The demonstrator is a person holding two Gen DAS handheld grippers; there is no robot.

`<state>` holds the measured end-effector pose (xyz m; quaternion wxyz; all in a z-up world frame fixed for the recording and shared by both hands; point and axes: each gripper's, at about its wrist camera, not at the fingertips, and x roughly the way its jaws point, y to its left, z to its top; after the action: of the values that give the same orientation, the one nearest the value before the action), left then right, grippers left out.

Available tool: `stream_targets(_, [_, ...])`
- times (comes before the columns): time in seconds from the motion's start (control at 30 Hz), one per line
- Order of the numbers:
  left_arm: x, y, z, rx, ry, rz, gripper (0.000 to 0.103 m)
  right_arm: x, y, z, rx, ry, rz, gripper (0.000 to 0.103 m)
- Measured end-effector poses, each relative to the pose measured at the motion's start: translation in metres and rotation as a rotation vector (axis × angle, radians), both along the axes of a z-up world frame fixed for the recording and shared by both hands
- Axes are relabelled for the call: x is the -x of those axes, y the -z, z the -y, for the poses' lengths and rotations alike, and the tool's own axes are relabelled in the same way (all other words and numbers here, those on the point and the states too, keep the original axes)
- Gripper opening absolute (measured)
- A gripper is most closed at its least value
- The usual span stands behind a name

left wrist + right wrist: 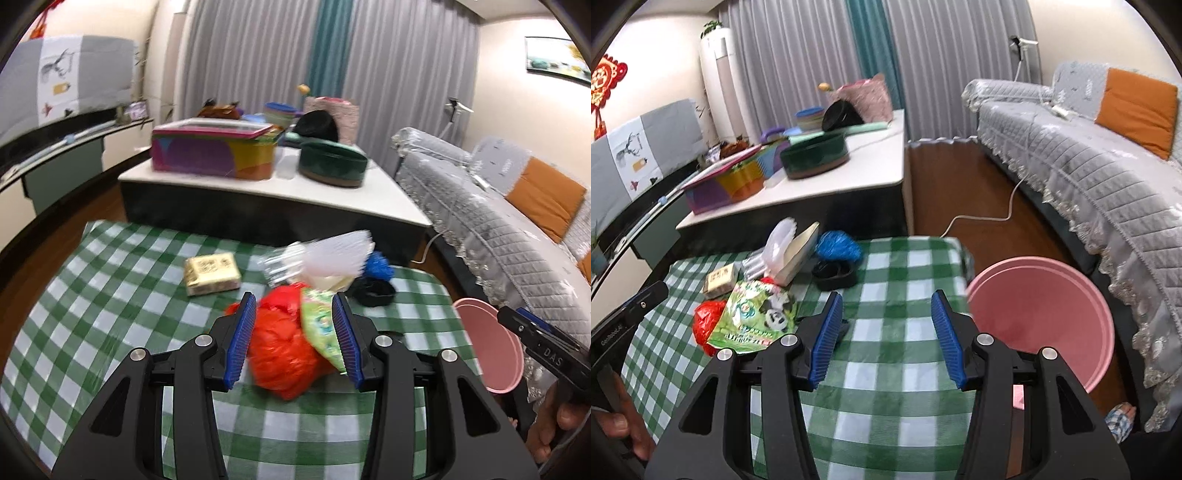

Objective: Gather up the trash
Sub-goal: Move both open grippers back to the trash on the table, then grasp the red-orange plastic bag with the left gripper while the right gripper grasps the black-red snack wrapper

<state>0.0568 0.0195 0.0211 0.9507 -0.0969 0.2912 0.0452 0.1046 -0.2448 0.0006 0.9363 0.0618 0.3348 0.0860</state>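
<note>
The red bag (284,350) lies at lower centre of the left wrist view on the checked tabletop (110,295), with the green wrapper (321,325) leaning on it; both sit between the open jaws of the left gripper (295,332), contact unclear. The right gripper (886,332), jaws open and empty, hovers over bare cloth. The pink bin (1041,317) stands just beside the tabletop, right of frame.
</note>
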Motion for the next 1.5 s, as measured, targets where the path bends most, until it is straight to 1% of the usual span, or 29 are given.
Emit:
stream_targets(0.17, [-0.006, 0.023, -0.019, 0.037, -0.048, -0.052, 0.042, -0.011, 0.014, -0.025, 0.003, -0.04, -0.031, 0.052])
stream_targets(0.27, [-0.009, 0.031, -0.021, 0.039, -0.059, -0.067, 0.042, -0.017, 0.022, -0.038, 0.002, -0.063, -0.05, 0.054])
stream_targets(0.37, [-0.012, 0.039, -0.021, 0.057, -0.054, -0.086, 0.043, -0.024, 0.03, -0.049, -0.007, -0.074, -0.074, 0.061])
stream_targets(0.5, [-0.015, 0.047, -0.019, 0.07, -0.042, -0.096, 0.044, -0.033, 0.042, -0.058, -0.022, -0.079, -0.114, 0.066])
stream_targets(0.57, [-0.018, 0.051, -0.021, 0.085, -0.04, -0.099, 0.049, -0.037, 0.049, -0.063, -0.025, -0.085, -0.136, 0.067])
stream_targets(0.73, [-0.025, 0.057, -0.021, 0.106, -0.03, -0.107, 0.053, -0.045, 0.065, -0.074, -0.02, -0.102, -0.181, 0.068])
stream_targets(1.0, [-0.036, 0.069, -0.017, 0.13, 0.001, -0.133, 0.053, -0.054, 0.089, -0.083, -0.002, -0.117, -0.255, 0.07])
stream_targets(1.23, [-0.039, 0.072, -0.015, 0.13, 0.01, -0.146, 0.053, -0.054, 0.094, -0.088, 0.02, -0.123, -0.267, 0.07])
stream_targets(1.3, [-0.039, 0.071, -0.014, 0.128, 0.011, -0.148, 0.053, -0.054, 0.094, -0.089, 0.023, -0.126, -0.267, 0.07])
stream_targets(1.33, [-0.039, 0.071, -0.014, 0.126, 0.011, -0.148, 0.051, -0.054, 0.094, -0.089, 0.026, -0.127, -0.267, 0.07])
stream_targets(1.37, [-0.039, 0.07, -0.014, 0.125, 0.014, -0.147, 0.047, -0.054, 0.094, -0.089, 0.028, -0.125, -0.268, 0.069])
stream_targets(1.43, [-0.038, 0.068, -0.012, 0.118, 0.021, -0.144, 0.043, -0.053, 0.093, -0.088, 0.03, -0.123, -0.268, 0.068])
stream_targets(1.47, [-0.038, 0.067, -0.012, 0.114, 0.022, -0.144, 0.041, -0.054, 0.092, -0.088, 0.032, -0.122, -0.268, 0.067])
stream_targets(1.5, [-0.038, 0.067, -0.011, 0.108, 0.023, -0.144, 0.041, -0.054, 0.092, -0.088, 0.036, -0.123, -0.267, 0.062])
